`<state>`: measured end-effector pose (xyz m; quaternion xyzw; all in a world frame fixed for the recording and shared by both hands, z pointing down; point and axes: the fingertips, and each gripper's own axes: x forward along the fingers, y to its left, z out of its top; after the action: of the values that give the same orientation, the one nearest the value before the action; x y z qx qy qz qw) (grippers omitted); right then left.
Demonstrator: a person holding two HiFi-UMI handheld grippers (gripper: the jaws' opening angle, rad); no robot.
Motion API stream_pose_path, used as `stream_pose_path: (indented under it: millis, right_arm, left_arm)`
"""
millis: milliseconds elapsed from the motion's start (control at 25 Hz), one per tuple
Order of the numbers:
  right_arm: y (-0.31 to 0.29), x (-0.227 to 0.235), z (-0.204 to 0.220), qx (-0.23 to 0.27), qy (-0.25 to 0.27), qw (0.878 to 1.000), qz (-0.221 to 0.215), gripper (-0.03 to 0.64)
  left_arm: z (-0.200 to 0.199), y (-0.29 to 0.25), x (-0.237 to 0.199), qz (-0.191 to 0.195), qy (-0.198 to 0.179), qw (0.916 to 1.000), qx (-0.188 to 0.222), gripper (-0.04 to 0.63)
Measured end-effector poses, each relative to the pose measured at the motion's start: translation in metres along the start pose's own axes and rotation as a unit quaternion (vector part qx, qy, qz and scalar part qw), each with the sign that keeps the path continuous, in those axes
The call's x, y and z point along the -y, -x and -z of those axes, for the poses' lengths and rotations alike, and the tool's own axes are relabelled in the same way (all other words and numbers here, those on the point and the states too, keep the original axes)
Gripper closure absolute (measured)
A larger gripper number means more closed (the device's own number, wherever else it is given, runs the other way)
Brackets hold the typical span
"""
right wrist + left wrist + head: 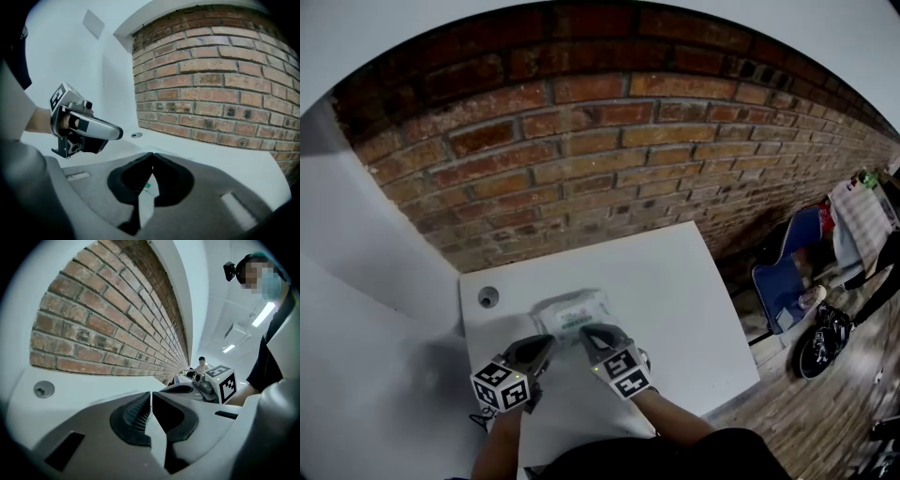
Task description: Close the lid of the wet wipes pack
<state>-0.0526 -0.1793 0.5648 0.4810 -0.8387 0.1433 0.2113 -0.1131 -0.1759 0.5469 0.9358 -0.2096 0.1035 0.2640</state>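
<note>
As it lies flat, the wet wipes pack [572, 312] shows green print.

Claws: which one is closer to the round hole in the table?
The left claw, at the head view's left. The round hole is on that side; the right claw is farther.

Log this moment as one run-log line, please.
left gripper: shut, empty | right gripper: shut, empty | wet wipes pack: on table | lid: unclear

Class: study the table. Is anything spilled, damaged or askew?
Nothing stands out. The soft white plastic wet wipes pack lies flat on the white rectangular table, with no spill, tear or stray wipe visible around it.
</note>
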Motion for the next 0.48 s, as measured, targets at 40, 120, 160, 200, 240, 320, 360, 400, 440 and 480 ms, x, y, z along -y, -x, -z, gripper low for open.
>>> stream_pose_path:
  millis: [40,120,160,200,240,320,360,400,440,480]
  right_arm:
    - [0.004,-0.001,-0.002,0.003,0.001,1.000,0.003,0.618]
    - [0.011,-0.004,-0.006,0.011,0.002,1.000,0.010,0.618]
    - [0.015,-0.005,-0.007,0.015,0.002,1.000,0.013,0.618]
    - [0.018,-0.006,-0.009,0.018,0.002,1.000,0.016,0.618]
    - [0.022,-0.008,-0.010,0.020,0.002,1.000,0.019,0.618]
    - [0.031,-0.011,-0.013,0.024,0.002,0.999,0.023,0.618]
    - [0.036,-0.013,-0.014,0.027,0.003,0.999,0.026,0.618]
    - [0.041,-0.015,-0.016,0.029,0.003,0.999,0.028,0.618]
    - [0.046,-0.016,-0.017,0.032,0.003,0.999,0.030,0.618]
    - [0.052,-0.018,-0.018,0.036,0.003,0.999,0.033,0.618]
  left_arm:
    - [-0.002,0.003,0.003,-0.001,-0.005,1.0000,0.004,0.571]
    - [-0.006,0.008,0.007,-0.003,-0.015,0.9998,0.011,0.571]
    - [-0.007,0.011,0.010,-0.004,-0.020,0.9997,0.013,0.571]
    - [-0.008,0.013,0.012,-0.003,-0.024,0.9996,0.015,0.569]
    - [-0.009,0.014,0.016,-0.002,-0.028,0.9995,0.015,0.569]
    - [-0.010,0.018,0.024,0.002,-0.034,0.9993,0.016,0.571]
    - [-0.010,0.020,0.028,0.003,-0.038,0.9991,0.017,0.571]
    - [-0.011,0.022,0.032,0.004,-0.041,0.9990,0.019,0.571]
    - [-0.011,0.025,0.037,0.005,-0.044,0.9988,0.021,0.571]
    - [-0.011,0.028,0.041,0.006,-0.048,0.9985,0.024,0.570]
